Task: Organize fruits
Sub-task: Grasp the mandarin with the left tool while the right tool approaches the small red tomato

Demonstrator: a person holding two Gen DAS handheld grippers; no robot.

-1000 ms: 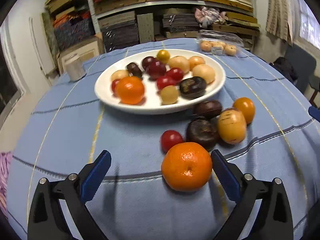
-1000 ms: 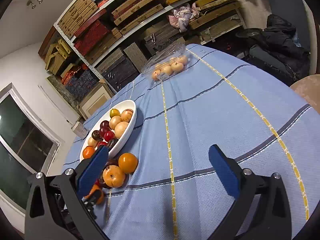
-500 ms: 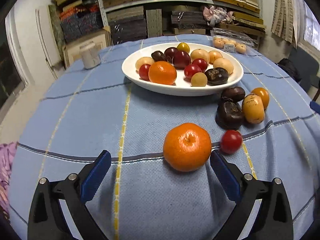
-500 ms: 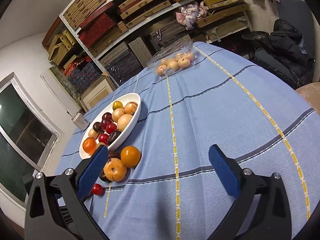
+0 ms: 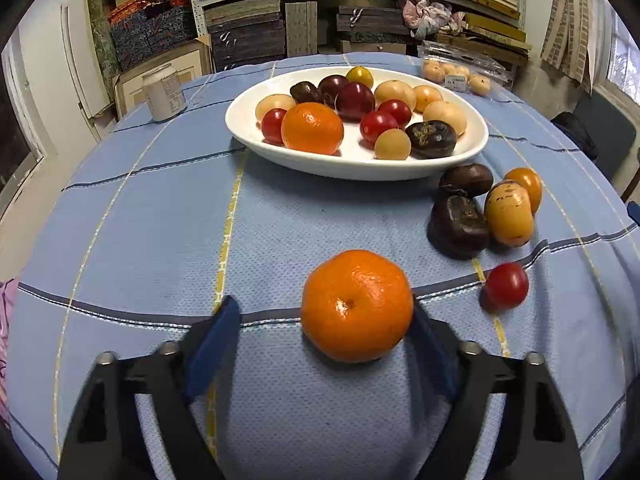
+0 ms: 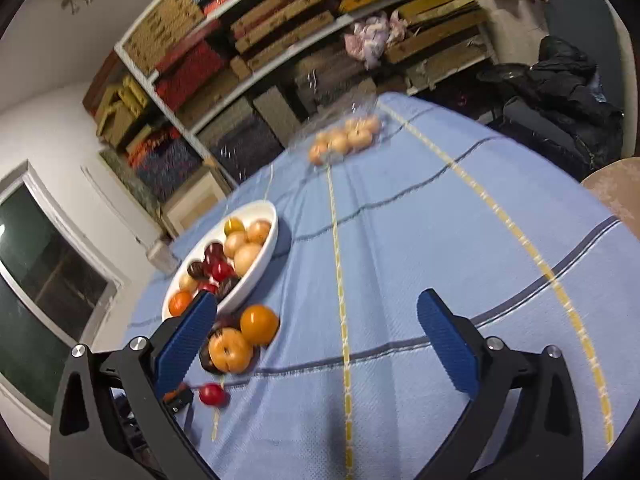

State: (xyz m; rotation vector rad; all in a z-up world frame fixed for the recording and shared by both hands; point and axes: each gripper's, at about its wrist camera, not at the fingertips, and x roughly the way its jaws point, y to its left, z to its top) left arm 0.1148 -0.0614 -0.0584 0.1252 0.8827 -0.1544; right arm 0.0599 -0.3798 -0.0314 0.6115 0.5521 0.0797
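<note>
The left tongs (image 5: 320,344) are seen closing around a mandarin (image 5: 357,305) lying on the blue-clothed desk (image 5: 140,240); the right pad meets the fruit, the left pad stands apart. A white plate (image 5: 472,148) of fruit is set toward the desk's far edge. The right tongs (image 6: 320,344) are held spread, nothing between them.

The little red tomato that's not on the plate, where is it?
In the left wrist view the loose red tomato lies on the blue tablecloth, right of the big orange and below the dark brown fruit.
</note>
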